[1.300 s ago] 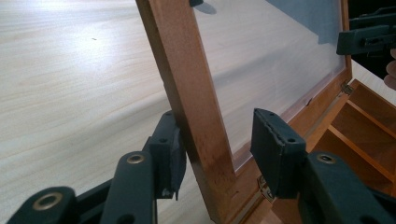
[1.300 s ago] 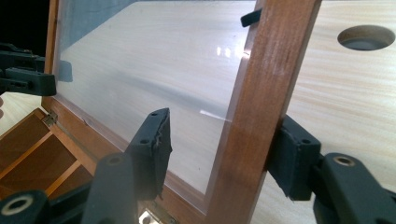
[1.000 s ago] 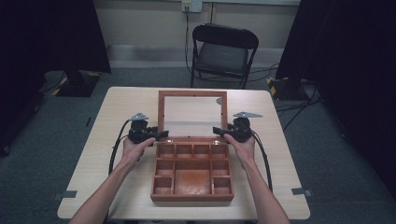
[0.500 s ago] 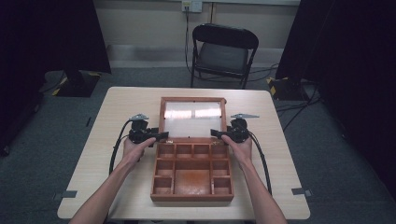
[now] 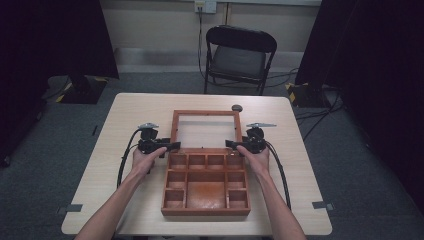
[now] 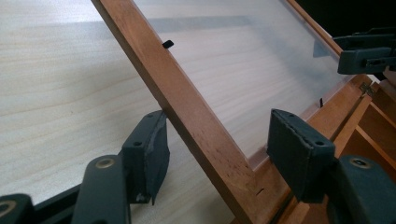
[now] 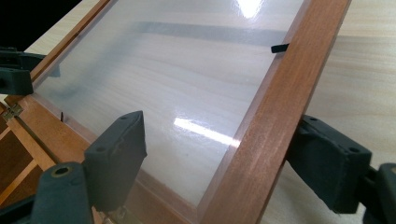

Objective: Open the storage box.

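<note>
**At the middle of the desk: letting go of an opened box lid**

Near the front edge of the desk [image 5: 125, 115] sits a shallow wooden box [image 5: 205, 212] divided into compartments, all of which look empty. Its glazed lid [image 5: 205, 113] is swung open and lies back toward the far edge, joined to the box by small hinges [image 7: 11, 111]. Whether the lid rests fully flat on the desk cannot be told.

A person's hands hold the left gripper [image 5: 172, 146] and the right gripper [image 5: 229, 144] at the lid's two side rails, close to the hinge line. In the left gripper view the fingers [image 6: 148, 149] stand partly apart, with the wooden rail [image 6: 196, 116] between them. One finger is just beside the rail and the other is clear of it. In the right gripper view the fingers [image 7: 116, 149] stand wide on either side of the other rail [image 7: 275, 116]. Both pairs have just been opening, and neither grips anything.

The step in hand looks like releasing the lid. To do it well, both pairs of fingers should open evenly until each clears its rail. The hands should then draw straight outward toward the desk's side edges, without lifting or twisting. A snagged finger could drag the lid or strain the hinges. A small dark object [image 5: 237, 107] lies just beyond the lid's far right corner and needs no attention.
</note>
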Motion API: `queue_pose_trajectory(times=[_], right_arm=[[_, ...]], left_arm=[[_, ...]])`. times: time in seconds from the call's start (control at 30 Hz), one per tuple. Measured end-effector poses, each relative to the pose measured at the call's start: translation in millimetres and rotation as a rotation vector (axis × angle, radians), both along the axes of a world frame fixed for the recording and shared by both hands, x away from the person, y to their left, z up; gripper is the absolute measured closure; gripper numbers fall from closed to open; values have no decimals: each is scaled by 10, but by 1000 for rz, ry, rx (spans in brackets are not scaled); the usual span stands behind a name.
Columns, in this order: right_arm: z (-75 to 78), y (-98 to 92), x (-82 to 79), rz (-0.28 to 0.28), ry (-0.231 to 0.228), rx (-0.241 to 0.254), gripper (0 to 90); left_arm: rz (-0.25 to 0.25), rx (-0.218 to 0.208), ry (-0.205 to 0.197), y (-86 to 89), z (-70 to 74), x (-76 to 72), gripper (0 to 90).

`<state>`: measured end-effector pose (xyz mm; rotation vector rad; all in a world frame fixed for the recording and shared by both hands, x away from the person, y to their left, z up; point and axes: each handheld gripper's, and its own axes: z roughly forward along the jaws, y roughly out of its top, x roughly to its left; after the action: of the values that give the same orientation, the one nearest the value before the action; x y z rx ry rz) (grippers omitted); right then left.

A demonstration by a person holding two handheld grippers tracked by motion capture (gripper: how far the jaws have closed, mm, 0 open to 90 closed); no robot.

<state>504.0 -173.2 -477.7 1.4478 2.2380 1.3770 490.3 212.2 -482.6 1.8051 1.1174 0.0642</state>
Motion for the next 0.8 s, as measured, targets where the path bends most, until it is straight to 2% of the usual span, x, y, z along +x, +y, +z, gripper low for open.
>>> queue_pose_trajectory(times=[0.07, 0.1, 0.13, 0.17, 0.2, 0.33, 0.4, 0.47, 0.53, 0.6, 0.67, 0.8], right_arm=[[8, -5, -3, -7, -3, -18, 188], [4, -14, 2, -6, 12, -16, 183], [-46, -47, 21, -3, 53, 20, 183], [-46, -47, 21, -3, 53, 20, 183], [-76, -63, 28, -3, 66, 42, 182], [-78, -59, 20, -11, 65, 38, 172], [-34, -66, 5, -22, 36, -17, 178], [-9, -96, -1, -22, 34, -2, 176], [21, -127, -20, -26, 21, -7, 171], [42, -143, -40, -18, 18, 2, 169], [67, -156, -77, -24, 5, -6, 175], [137, -214, -166, -20, -15, -17, 176]], left_arm=[[11, 44, -27, -29, 10, -19, 358], [11, 64, -39, -43, 16, -24, 359], [11, 68, -34, -52, 17, -25, 359], [11, 63, -25, -55, 8, -20, 359], [15, 47, -17, -49, -1, -18, 351], [24, 49, -18, -32, -7, -19, 331], [32, 56, -22, -27, -2, -25, 311], [30, 58, -23, -17, 5, -32, 306], [35, 61, -27, -21, 20, -48, 285], [42, 93, -35, -13, 49, -76, 280], [47, 105, -36, 9, 70, -98, 271], [52, 105, -44, 105, 131, -136, 266]])
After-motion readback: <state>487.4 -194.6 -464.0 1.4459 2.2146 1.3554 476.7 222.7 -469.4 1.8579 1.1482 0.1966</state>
